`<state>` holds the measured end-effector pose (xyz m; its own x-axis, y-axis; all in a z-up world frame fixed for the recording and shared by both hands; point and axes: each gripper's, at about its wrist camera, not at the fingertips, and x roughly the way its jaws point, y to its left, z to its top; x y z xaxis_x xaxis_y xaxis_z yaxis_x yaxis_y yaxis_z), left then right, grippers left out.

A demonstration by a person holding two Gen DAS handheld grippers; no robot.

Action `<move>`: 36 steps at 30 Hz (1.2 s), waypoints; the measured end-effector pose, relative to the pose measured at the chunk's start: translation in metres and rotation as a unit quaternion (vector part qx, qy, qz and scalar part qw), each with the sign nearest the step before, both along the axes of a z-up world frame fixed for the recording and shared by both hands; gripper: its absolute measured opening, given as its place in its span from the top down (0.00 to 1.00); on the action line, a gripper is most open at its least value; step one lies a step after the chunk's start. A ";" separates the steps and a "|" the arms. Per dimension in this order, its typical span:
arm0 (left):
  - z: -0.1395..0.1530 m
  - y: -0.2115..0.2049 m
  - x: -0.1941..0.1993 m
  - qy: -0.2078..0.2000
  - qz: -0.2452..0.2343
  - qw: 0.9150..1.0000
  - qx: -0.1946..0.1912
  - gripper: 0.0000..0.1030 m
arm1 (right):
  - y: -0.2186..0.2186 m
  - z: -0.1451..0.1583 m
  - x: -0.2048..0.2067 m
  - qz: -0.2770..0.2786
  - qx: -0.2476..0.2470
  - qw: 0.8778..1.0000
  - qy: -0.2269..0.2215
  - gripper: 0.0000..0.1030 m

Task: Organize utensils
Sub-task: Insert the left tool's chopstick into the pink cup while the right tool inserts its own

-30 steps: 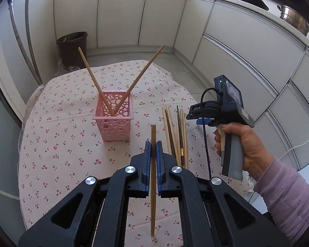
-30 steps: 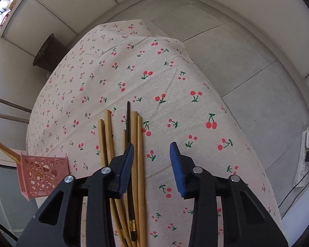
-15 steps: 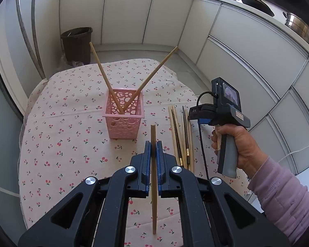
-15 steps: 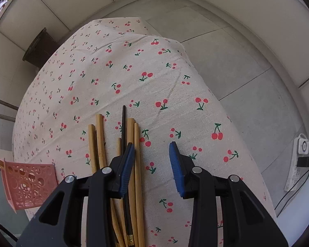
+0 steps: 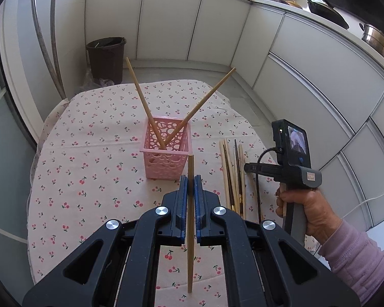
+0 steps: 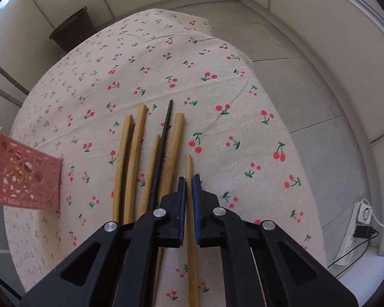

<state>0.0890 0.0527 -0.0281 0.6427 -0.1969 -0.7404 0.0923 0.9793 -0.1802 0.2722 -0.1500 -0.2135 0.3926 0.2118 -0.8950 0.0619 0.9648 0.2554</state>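
The left gripper (image 5: 191,194) is pinched on a bamboo chopstick (image 5: 190,220), which runs straight between its blue pads from 6 o'clock up to 12 o'clock, its top end just short of the pink basket (image 5: 166,161). The chopstick hangs above the cloth (image 5: 89,179), clear of it. The basket stands on the cloth at 12 o'clock from this gripper and holds two chopsticks crossed in a V: one (image 5: 143,105) leans toward 11 o'clock, the other (image 5: 204,102) toward 1 o'clock.

The right gripper (image 6: 188,197) is likewise closed on a single bamboo chopstick (image 6: 190,243), at the right edge of the loose bundle (image 6: 151,158) lying on the cloth (image 6: 217,51). Whether this chopstick is lifted off the cloth cannot be told. The bundle lies at 10 to 11 o'clock from the right gripper: several bamboo sticks side by side with a dark stick (image 6: 163,140) among them, all pointing toward 12 o'clock. In the right wrist view the basket (image 6: 25,176) sits at 9 o'clock, well apart from the bundle.

In the left wrist view the right hand (image 5: 304,209) grips its handle at 3 o'clock, just beside the bundle (image 5: 232,174). A brown bin (image 5: 106,58) stands on the floor beyond the table, at 11 o'clock.
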 end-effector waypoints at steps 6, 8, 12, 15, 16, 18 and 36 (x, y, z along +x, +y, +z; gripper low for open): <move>0.010 0.007 -0.005 -0.026 0.010 1.000 -0.009 0.96 | 0.008 0.044 -0.046 0.035 0.045 0.995 -0.084 0.95; 0.014 0.009 -0.007 -0.032 0.013 0.999 -0.012 0.96 | 0.010 0.065 -0.062 0.048 0.050 0.992 -0.110 0.95; 0.021 0.011 -0.012 -0.045 0.019 0.999 -0.015 0.96 | 0.013 0.107 -0.093 0.071 0.051 0.983 -0.160 0.95; 0.026 0.012 -0.015 -0.054 0.023 0.998 -0.012 0.96 | 0.012 0.133 -0.113 0.083 0.062 0.976 -0.190 0.95; 0.028 0.013 -0.017 -0.056 0.024 0.998 -0.010 0.96 | 0.013 0.140 -0.118 0.087 0.068 0.974 -0.197 0.95; 0.032 0.014 -0.020 -0.063 0.028 0.998 -0.008 0.96 | 0.014 0.154 -0.128 0.095 0.077 0.969 -0.213 0.95; 0.115 0.032 0.001 -0.163 0.072 0.984 -0.019 0.96 | 0.014 0.262 -0.113 0.073 0.149 0.931 -0.326 0.95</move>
<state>0.0901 0.0848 0.0869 0.8683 -0.1098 -0.4838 0.0122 0.9796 -0.2005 0.1594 -0.1359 0.0485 0.7795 0.5057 -0.3697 -0.3255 0.8312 0.4507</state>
